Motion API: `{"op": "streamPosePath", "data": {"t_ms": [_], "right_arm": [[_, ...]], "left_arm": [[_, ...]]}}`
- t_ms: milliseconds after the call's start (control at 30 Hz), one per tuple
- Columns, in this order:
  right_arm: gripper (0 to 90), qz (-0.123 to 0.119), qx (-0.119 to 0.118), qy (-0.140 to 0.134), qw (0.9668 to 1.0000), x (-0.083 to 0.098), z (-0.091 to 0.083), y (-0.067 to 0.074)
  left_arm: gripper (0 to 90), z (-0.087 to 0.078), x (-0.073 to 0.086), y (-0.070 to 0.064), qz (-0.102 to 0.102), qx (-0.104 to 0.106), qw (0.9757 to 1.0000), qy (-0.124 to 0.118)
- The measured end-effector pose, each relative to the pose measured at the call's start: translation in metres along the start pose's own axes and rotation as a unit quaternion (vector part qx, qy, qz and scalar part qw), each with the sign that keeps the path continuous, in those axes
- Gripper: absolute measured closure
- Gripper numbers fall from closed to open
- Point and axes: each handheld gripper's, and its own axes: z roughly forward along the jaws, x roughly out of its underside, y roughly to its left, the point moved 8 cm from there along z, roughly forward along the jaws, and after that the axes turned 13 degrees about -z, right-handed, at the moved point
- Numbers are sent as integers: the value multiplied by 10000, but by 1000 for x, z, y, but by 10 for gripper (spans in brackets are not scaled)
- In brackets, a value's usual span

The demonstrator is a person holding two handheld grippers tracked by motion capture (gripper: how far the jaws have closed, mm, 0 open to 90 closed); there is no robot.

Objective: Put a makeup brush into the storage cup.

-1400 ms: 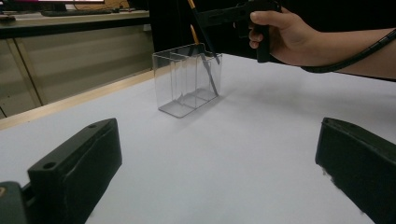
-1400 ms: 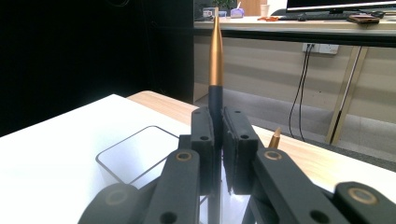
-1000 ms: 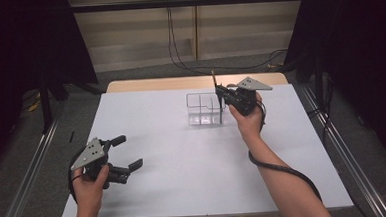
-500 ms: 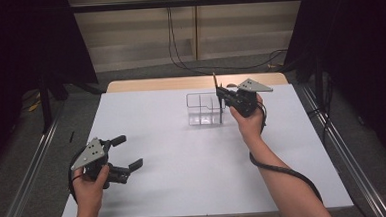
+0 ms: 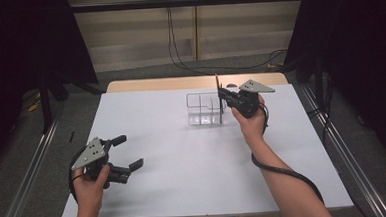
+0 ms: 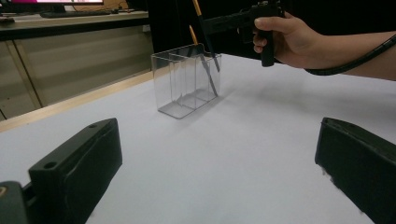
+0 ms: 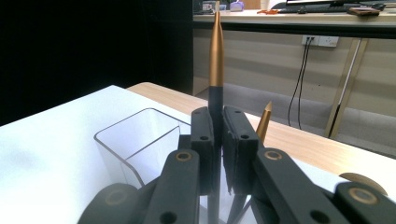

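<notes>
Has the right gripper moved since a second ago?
No. The right gripper sits at the same spot over the clear holder, shut on the pen.

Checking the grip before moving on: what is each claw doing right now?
Left claw: open, holding nothing.
Right claw: closed on a pen above the clear holder.

Two pens (image 7: 215,60), one clear holder (image 5: 203,108), two tools (image 5: 123,152).

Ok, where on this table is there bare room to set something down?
The widest bare stretch of the white table lies between the open left gripper and the clear holder. The strip in front of the right forearm is bare too. It is crowded at the holder, where the right gripper is shut on a pen, with a second pen already inside.
</notes>
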Motion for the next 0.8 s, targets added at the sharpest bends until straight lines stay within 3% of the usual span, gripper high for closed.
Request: {"op": "streamPosePath", "data": {"t_ms": [167,333,800], "right_arm": [[813,33,-56,79,9999,2,0,1],[514,1,0,192,9998,2,2,3],[156,274,95,115,9995,-2,-2,-2]], "left_arm": [[6,0,0,0,1,8,10000,-4],[6,0,0,0,9,1,10000,2],[6,0,0,0,-8,2,10000,1]]}}
